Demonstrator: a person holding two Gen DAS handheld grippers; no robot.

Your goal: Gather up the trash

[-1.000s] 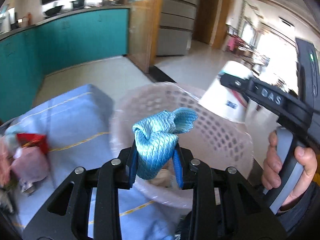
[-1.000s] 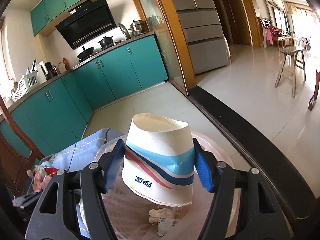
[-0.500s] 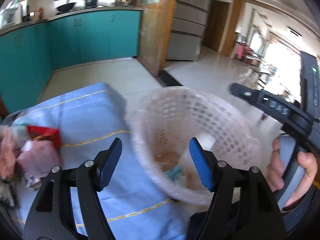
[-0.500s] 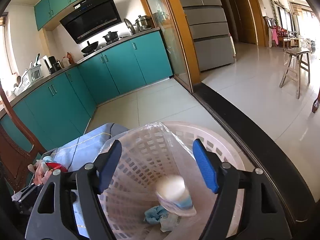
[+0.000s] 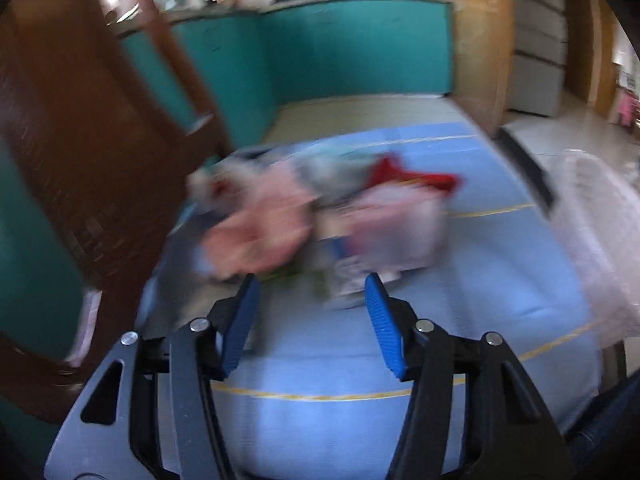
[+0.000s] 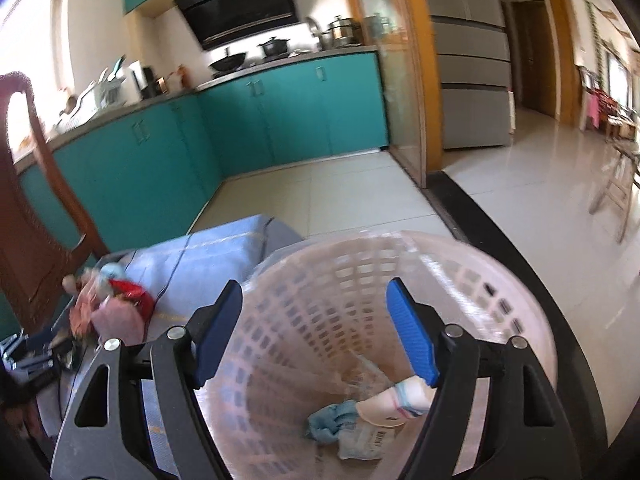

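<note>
- The left gripper [image 5: 310, 312] has its blue-padded jaws spread wide and empty, pointing at the blurred heap of pink, red and white wrappers and scraps [image 5: 320, 216] on the light blue tablecloth with thin yellow lines [image 5: 480, 280]
- The right gripper [image 6: 316, 332] is also spread wide with nothing between its pads, hanging above the pale pink perforated plastic basket [image 6: 500, 280]
- In the basket lie a crumpled blue cloth [image 6: 330, 420], a white paper cup with blue and red stripes [image 6: 400, 400] on its side, and a labelled scrap, so part of the trash is collected
- The heap is the likely next target; the left view is smeared, so single pieces cannot be told apart
- A good grasp probably means picking one piece at the near edge of the heap, closing on a bunched fold and not on the tablecloth
- Thin wrappers may slip or drag neighbours along, so a slow, low approach seems wise
- The brown wooden chair back [image 5: 80, 140] stands just beside the heap and should be avoided
</note>
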